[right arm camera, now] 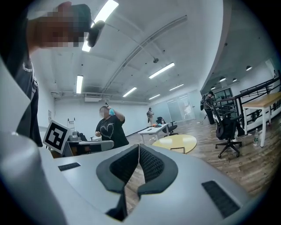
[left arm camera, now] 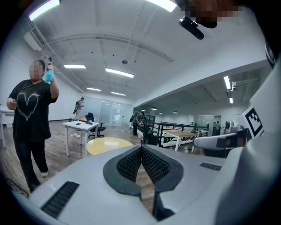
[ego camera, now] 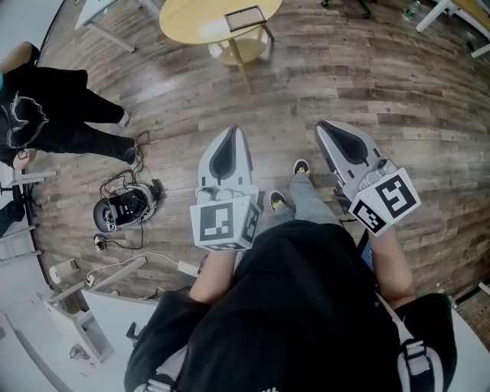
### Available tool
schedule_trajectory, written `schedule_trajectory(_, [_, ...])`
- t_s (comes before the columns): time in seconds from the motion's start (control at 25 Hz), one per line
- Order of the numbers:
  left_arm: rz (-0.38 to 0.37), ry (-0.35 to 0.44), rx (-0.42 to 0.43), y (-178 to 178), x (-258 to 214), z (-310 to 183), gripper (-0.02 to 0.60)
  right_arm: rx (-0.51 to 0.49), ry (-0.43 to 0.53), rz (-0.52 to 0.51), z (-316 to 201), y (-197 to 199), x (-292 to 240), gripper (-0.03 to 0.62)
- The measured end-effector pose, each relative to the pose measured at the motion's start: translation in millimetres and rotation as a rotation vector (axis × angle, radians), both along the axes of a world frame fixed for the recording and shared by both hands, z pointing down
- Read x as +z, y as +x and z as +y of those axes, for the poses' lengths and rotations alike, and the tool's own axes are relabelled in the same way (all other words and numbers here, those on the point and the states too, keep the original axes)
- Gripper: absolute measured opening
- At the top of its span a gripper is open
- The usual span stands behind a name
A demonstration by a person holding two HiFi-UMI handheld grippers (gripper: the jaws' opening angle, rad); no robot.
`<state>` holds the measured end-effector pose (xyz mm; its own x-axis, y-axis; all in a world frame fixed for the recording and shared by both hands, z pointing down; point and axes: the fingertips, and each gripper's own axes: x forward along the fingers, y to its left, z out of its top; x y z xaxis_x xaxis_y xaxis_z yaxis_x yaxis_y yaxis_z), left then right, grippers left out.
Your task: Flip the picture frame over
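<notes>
Head view. Bystander point(ego camera: 38, 107): well left of the round desk point(ego camera: 191, 23), uninvolved. Left hand-held gripper point(ego camera: 232, 132): well short of the desk, jaws pressed together, empty, probably because nothing is within reach yet. Picture frame point(ego camera: 245, 17): on the desk, untouched, not yet flipped. Right hand-held gripper point(ego camera: 328, 125): equally short of the desk, jaws pressed together, empty.

A brown wood-plank floor point(ego camera: 383, 84) runs through an open office under a white ceiling point(left arm camera: 131, 35) with long strip lights point(left arm camera: 119, 72). A round yellow bench point(ego camera: 195, 19) stands out on the floor, with a white desk point(left arm camera: 80, 127) near it and a black office chair point(right arm camera: 228, 132) off to one side. Black railings point(left arm camera: 175, 127) stand by wooden-topped tables point(left arm camera: 182, 133). Glass partitions point(left arm camera: 109, 113) close the far end. Loose cables point(ego camera: 126, 180) lie on the floor.
</notes>
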<state>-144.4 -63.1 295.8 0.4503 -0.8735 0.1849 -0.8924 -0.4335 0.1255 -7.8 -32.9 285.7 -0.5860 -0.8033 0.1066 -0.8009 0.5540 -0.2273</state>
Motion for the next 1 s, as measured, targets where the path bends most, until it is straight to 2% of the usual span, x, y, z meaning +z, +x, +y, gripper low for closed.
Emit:
schedule_trajectory(0.36, [-0.047, 0.050, 0.005, 63, -18, -80, 0.021, -0.023, 0.055, -0.029, -85, 58, -15, 0.018])
schedule_trajectory(0.52, [-0.052, 0.041, -0.005, 90, -18, -107, 0.021, -0.020, 0.051, -0.068, -114, 89, -12, 0.018])
schedule_trajectory(0.8, [-0.085, 0.019, -0.037, 100, -13, -146, 0.021, -0.027, 0.019, -0.109, -159, 108, -1, 0.018])
schedule_trajectory(1.0, [-0.086, 0.018, -0.037, 97, -7, -179, 0.021, -0.027, -0.003, -0.115, -191, 105, 10, 0.018])
